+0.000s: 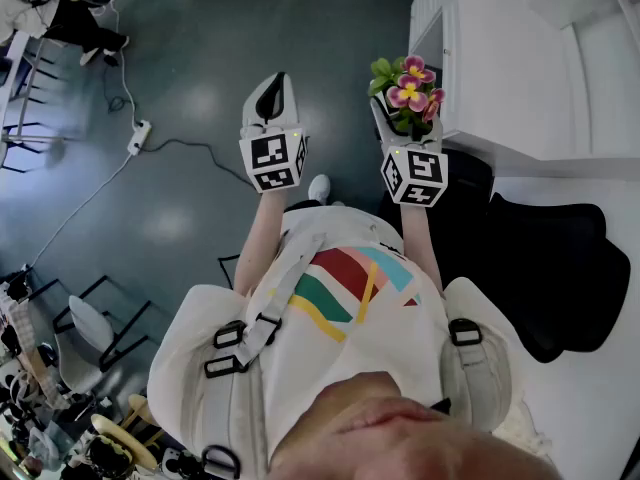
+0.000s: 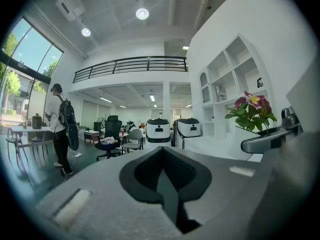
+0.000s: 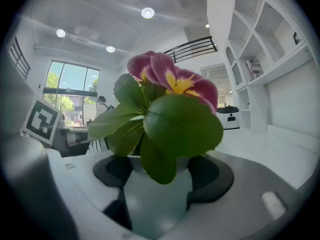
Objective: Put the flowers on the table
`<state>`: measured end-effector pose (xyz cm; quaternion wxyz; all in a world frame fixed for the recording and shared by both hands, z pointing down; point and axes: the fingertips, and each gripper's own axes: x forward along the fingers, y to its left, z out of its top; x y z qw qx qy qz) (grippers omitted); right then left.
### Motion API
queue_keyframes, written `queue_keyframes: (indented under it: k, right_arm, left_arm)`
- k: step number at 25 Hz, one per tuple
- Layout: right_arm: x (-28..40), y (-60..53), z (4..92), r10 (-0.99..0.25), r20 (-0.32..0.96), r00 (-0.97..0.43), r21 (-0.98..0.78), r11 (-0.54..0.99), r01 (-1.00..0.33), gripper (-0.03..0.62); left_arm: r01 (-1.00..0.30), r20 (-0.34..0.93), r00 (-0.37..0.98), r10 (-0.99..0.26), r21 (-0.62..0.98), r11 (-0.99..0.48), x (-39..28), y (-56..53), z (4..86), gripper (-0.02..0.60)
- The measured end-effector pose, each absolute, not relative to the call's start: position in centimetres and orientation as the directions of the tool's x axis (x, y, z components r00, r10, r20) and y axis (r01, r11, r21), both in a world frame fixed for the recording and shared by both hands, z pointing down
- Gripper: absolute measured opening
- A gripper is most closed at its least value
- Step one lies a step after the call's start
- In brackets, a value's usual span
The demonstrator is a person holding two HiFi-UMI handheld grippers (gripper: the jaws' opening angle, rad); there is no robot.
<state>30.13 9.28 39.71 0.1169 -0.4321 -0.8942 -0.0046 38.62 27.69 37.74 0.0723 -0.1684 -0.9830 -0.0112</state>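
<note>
A small white pot of pink and yellow flowers with broad green leaves sits between the jaws of my right gripper, which is shut on the pot. From the head view the flowers rise above the right gripper, just left of the white table's edge. My left gripper hangs beside it over the dark floor, shut with nothing held. The left gripper view shows its closed jaws and, off to the right, the flowers.
A black chair stands under the table edge at my right. A cable and power strip lie on the floor to the left. White wall shelves stand ahead; a person with a backpack stands far left.
</note>
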Motion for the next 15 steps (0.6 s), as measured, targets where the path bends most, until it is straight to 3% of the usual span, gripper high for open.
queue_keyframes:
  k: [15]
  right_arm:
    - [29.7,13.0,39.0,0.797,0.179,-0.577,-0.084,0.597,0.798,0.330]
  left_arm:
    - [0.313,0.137,-0.942,0.308,0.014,0.950,37.2,31.0,37.8,0.003]
